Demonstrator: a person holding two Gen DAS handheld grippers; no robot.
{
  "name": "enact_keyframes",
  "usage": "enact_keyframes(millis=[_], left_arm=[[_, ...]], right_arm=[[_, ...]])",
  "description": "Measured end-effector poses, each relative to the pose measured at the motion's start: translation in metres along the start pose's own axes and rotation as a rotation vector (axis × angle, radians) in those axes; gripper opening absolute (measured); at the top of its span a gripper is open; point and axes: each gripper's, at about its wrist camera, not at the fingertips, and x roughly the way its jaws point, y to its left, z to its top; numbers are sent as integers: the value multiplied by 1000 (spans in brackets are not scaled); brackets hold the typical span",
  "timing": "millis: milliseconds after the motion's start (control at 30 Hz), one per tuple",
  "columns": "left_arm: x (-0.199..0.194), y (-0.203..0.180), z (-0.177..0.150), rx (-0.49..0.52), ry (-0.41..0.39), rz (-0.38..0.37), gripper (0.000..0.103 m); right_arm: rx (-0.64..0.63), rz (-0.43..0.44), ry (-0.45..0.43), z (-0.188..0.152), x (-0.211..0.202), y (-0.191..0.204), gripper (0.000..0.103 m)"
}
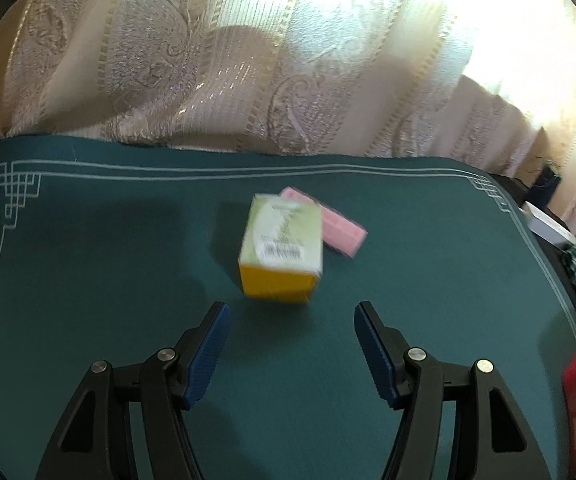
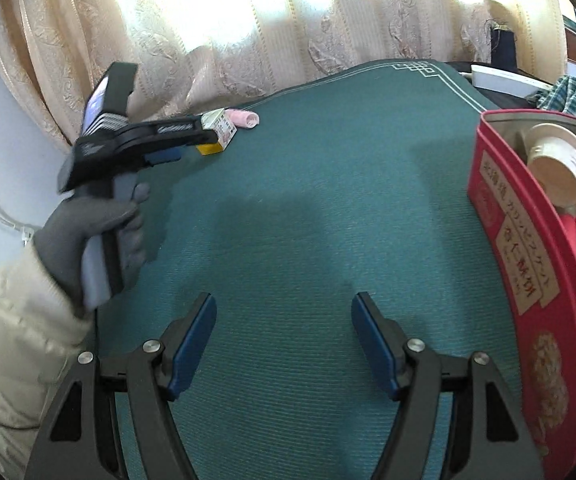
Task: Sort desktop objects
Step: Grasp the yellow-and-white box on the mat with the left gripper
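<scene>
The left tongs point(image 1: 292, 344) are wide open and hold nothing. They point at a small box point(image 1: 282, 246) with a green top and a yellow side. The box sits on the green mat point(image 1: 88, 260) that covers the table, just past the blue pads point(image 1: 208, 356). A pink block point(image 1: 338, 226) lies right behind the box, and the two look like they touch, but the picture is blurry there.

The right tongs point(image 2: 284, 344) are wide open too, with only mat between them. Beside them, on their right, stands a red tin point(image 2: 524, 264). It already has a paper cup point(image 2: 560, 168) and some pink things in it. A gloved hand point(image 2: 100, 232) holds the left tongs over by the curtain point(image 2: 248, 40).

It looks like the step now is reaching for the small box, so it can go into the red tin with the rest. The box is not between the pads yet.

Next, the left tongs need to go forward a bit, so one pad is on each side of the box. Then they can squeeze. They should not push the pink block away or knock the box over. The box is far from the tin, so it needs a long carry across the mat.
</scene>
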Motion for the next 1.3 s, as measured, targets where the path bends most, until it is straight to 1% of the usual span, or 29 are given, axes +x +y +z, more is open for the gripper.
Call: enact_keyframes(millis=[133,233,300,333,367,400,467,533,667,733,833,933,1033,1167,1300], left_arm=[[18,5,11,-3,8,12,66],[31,8,17,-11,22,2,66],[38,7,18,1,38,-20,66],[41,8,19,2,50,-38,63],[42,8,18,2,55,-46,57],[43,9,18,1,59,-52,46],[40,11,17,-1,52,-67,46],[38,12,15,6,45,-66,46],[26,19,6,13,48,-66,46],[20,24,3,12,47,-61,46],[7,36,-5,6,45,-58,46],[-3,48,-13,2,36,-37,46],[-9,62,-20,-21,19,-20,46],[-11,76,-24,-53,24,-32,46],[-11,80,-23,-65,14,-25,46]], right_arm=[[1,1,3,-2,1,1,74],[-2,-4,4,-1,4,2,74],[-5,-9,5,-2,5,4,74],[-6,-10,5,-2,5,4,74],[-7,-14,5,-2,7,5,74],[-9,-17,5,-2,7,6,74],[-10,-24,6,-3,7,6,73],[-15,-36,9,-3,8,8,73],[-27,-92,21,3,14,15,74],[-22,-112,30,12,22,19,74],[-19,-92,37,32,39,30,74],[-65,-104,14,60,61,50,74],[-99,-116,-1,84,84,62,74],[-147,-144,-14,113,118,70,74],[-185,-179,-19,140,150,74,74]])
